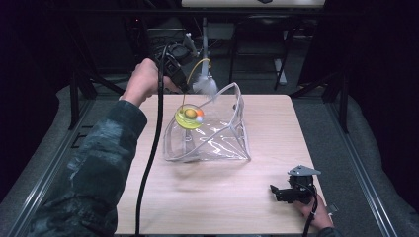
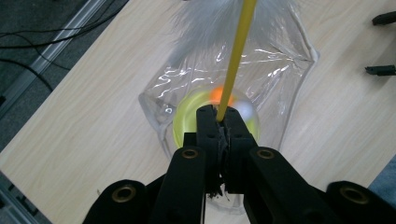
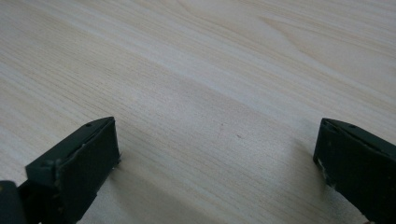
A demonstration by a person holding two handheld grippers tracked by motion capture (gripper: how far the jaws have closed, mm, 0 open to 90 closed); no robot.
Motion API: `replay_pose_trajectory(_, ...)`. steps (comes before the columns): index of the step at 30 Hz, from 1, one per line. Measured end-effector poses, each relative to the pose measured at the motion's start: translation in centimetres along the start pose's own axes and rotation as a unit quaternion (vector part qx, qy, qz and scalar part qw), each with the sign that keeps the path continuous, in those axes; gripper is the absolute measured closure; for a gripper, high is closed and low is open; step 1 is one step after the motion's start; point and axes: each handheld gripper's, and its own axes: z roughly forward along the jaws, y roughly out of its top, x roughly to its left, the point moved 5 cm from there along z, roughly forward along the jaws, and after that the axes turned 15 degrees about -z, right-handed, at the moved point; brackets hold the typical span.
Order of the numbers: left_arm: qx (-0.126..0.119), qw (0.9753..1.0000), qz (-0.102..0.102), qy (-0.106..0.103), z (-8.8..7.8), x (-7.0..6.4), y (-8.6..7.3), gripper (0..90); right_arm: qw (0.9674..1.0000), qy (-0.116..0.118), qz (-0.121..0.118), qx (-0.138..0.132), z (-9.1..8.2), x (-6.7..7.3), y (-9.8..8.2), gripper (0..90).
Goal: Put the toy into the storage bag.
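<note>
Nearest cam in the left gripper view: my left gripper [image 2: 219, 122], jaws pressed together, pinching the thin yellow wand [image 2: 236, 53] of a cat teaser toy. Wand runs up & away from the tips to a white feather tuft [image 2: 210, 21] at the far end. Just past the tips sits a yellow-green ring toy [image 2: 187, 116] w/ an orange ball [image 2: 215, 94] and a white ball [image 2: 245, 111], inside a clear plastic bag [image 2: 280, 65] lying on the wooden table [image 2: 70, 121].

High view: left gripper [image 1: 180, 79] held over the far-left part of the table [image 1: 276, 123], above the bag's [image 1: 222, 143] open mouth; wand [image 1: 195, 69] arcs over, feather tuft [image 1: 205, 85] at the bag's rim.

My right gripper [image 1: 285, 192] rests low at the near-right corner, well apart from the bag, jaws spread wide w/ nothing between them, bare wood [image 3: 210, 70] ahead.
</note>
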Motion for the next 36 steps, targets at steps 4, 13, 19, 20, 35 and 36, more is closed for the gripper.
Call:
replay_pose_trajectory(4,0.001,0.9998,0.001,-0.018,1.1,-0.5,0.0,88.2,1.0000,0.000,0.000,0.001,0.0,0.0,0.0,0.0)
replay_pose_trajectory(13,0.016,0.9990,0.002,-0.041,3.3,-1.0,-0.3,88.2,1.0000,0.000,-0.001,0.001,0.0,0.0,0.0,0.0)
replay_pose_trajectory(19,0.033,0.9983,0.004,-0.048,5.1,-1.3,-0.6,88.2,1.0000,-0.002,-0.002,0.001,0.0,0.0,0.0,0.0)
replay_pose_trajectory(20,0.033,0.9983,0.005,-0.048,5.3,-1.3,-0.6,88.2,1.0000,-0.001,-0.002,0.000,0.0,0.0,0.0,0.0)
replay_pose_trajectory(35,0.059,0.9959,0.000,-0.069,9.0,-1.5,-2.0,88.1,1.0000,-0.002,-0.001,0.000,0.0,0.0,0.0,0.0)
replay_pose_trajectory(36,0.060,0.9957,-0.001,-0.071,9.3,-1.6,-2.1,88.1,1.0000,-0.002,-0.001,0.000,0.0,0.0,0.0,0.0)
